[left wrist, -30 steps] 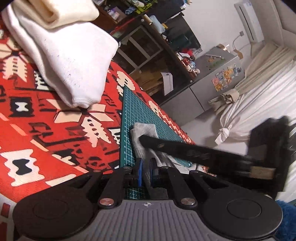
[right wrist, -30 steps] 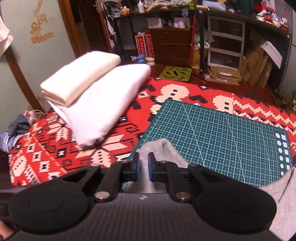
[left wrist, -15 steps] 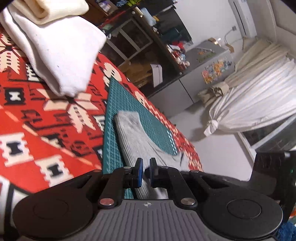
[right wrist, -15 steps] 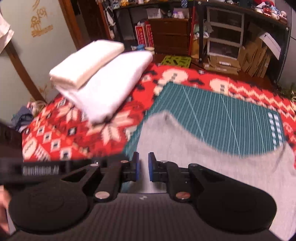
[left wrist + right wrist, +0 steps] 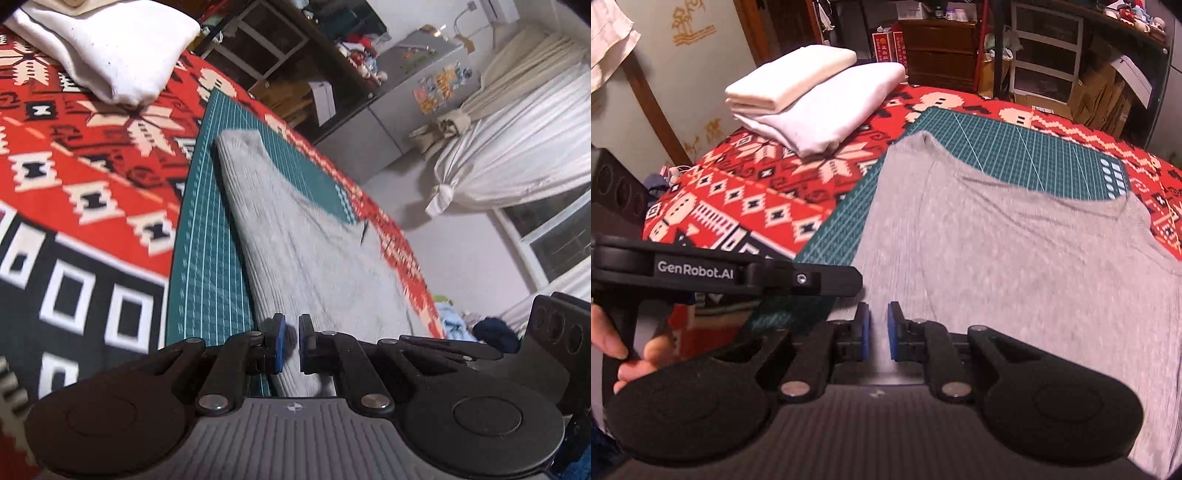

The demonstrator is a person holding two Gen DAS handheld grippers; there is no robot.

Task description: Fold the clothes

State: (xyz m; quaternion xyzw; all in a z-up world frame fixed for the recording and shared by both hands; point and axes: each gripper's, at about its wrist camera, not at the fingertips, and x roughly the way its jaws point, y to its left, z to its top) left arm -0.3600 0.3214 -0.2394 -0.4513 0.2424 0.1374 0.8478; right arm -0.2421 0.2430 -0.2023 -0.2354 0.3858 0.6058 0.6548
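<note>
Two garments, a white one (image 5: pixel 827 107) and a cream one (image 5: pixel 790 75), lay folded well beyond the jaws. The soft grey knit shirt (image 5: pixel 1015 251) still lay spread ahead on the gridded cutting mat (image 5: pixel 1027 155). Both the left gripper (image 5: pixel 288 345) and the right gripper (image 5: pixel 878 330) pinched its near edge, jaws nearly closed.

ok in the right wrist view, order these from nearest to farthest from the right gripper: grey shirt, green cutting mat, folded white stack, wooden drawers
From the right gripper:
1. grey shirt, directly under and ahead of the fingers
2. green cutting mat, beneath and beyond the shirt
3. folded white stack, far left on the red blanket
4. wooden drawers, against the back wall
</note>
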